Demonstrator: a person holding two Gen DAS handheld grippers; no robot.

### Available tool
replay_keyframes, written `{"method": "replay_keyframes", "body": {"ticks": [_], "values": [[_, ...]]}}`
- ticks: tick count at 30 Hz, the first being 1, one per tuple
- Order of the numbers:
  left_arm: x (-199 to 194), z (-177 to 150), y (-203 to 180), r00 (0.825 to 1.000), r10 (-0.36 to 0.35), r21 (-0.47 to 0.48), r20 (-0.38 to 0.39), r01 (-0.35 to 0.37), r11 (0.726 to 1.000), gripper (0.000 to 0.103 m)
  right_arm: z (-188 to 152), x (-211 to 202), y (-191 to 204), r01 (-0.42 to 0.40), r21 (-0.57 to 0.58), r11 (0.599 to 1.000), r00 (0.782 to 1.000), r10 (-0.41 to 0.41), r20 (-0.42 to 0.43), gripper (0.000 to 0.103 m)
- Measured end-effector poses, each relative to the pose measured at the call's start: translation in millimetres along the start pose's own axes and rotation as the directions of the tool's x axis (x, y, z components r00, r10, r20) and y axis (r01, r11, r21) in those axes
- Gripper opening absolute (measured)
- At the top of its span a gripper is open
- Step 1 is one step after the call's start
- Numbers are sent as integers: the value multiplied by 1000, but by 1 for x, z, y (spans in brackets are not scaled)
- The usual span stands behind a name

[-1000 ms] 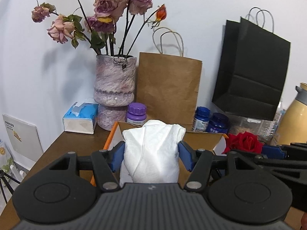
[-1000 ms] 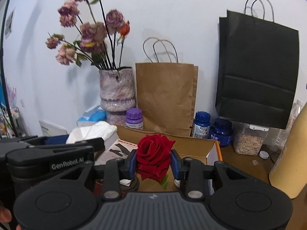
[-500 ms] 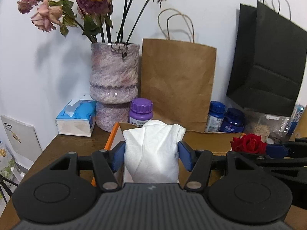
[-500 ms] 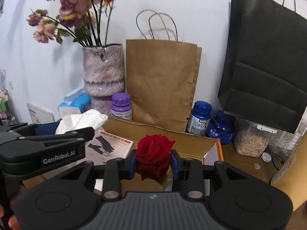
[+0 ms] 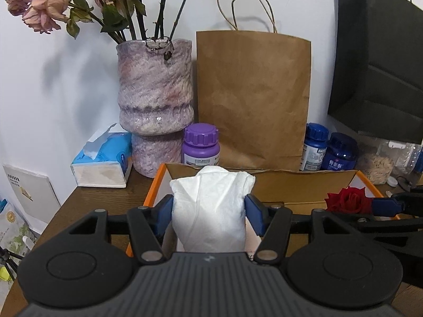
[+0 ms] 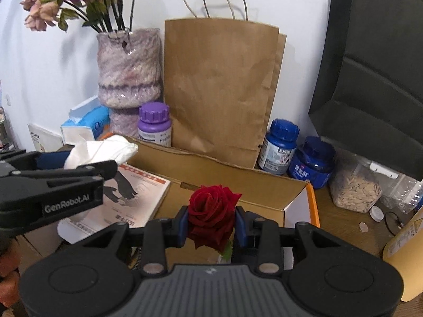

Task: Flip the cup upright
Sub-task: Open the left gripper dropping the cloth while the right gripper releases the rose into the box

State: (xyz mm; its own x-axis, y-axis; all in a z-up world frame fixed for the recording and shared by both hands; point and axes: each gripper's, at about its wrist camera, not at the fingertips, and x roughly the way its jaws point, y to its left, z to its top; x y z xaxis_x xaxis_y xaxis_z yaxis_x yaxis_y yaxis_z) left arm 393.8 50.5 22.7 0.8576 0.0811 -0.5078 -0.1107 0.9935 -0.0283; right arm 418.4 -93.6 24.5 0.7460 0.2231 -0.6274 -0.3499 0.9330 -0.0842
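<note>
A mottled purple vase [image 5: 154, 100] of dried roses stands far left, beside a brown paper bag [image 5: 252, 95]; the jar [image 6: 354, 182] far right perhaps holds seeds.

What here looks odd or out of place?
No cup shows anywhere. Instead the left gripper squeezes a wad of white tissue, and the right gripper pinches a red rose. The flowers in the vase are wilted.

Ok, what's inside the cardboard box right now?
In the cardboard box lies a printed leaflet at its left end. The red rose and right gripper cover the floor nearer the camera. No cup shows there.
</note>
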Motion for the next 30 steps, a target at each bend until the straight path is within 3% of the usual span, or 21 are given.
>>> {"method": "replay_keyframes", "body": {"ticks": [4,8,10,12,14,17,21,30], "values": [[5,-1,-1,1000,9,7,-12,-9,1000,69,-2,8,-4,2,1,1000,1000,-2,-12,35],[6,-2,1,1000,13,3,-15,-13,1000,81,-5,13,-8,8,7,1000,1000,-8,-29,43],[6,-2,1,1000,17,4,-11,-17,1000,88,-6,14,-11,12,16,1000,999,-12,-37,55],[5,-2,0,1000,22,6,-3,-22,1000,96,-7,13,-13,19,22,1000,999,-18,-38,77],[4,-2,0,999,31,7,6,-31,999,102,-8,11,-14,30,23,999,999,-29,-31,85],[2,-2,1,999,35,6,10,-35,999,103,-8,8,-16,27,25,999,999,-27,-24,97],[1,-1,2,999,40,1,7,-40,999,103,-6,3,-15,23,20,1000,1000,-23,-9,102],[-9,0,2,999,42,1,24,-42,999,103,-7,-3,-15,21,23,999,1000,-21,1,103]]}}
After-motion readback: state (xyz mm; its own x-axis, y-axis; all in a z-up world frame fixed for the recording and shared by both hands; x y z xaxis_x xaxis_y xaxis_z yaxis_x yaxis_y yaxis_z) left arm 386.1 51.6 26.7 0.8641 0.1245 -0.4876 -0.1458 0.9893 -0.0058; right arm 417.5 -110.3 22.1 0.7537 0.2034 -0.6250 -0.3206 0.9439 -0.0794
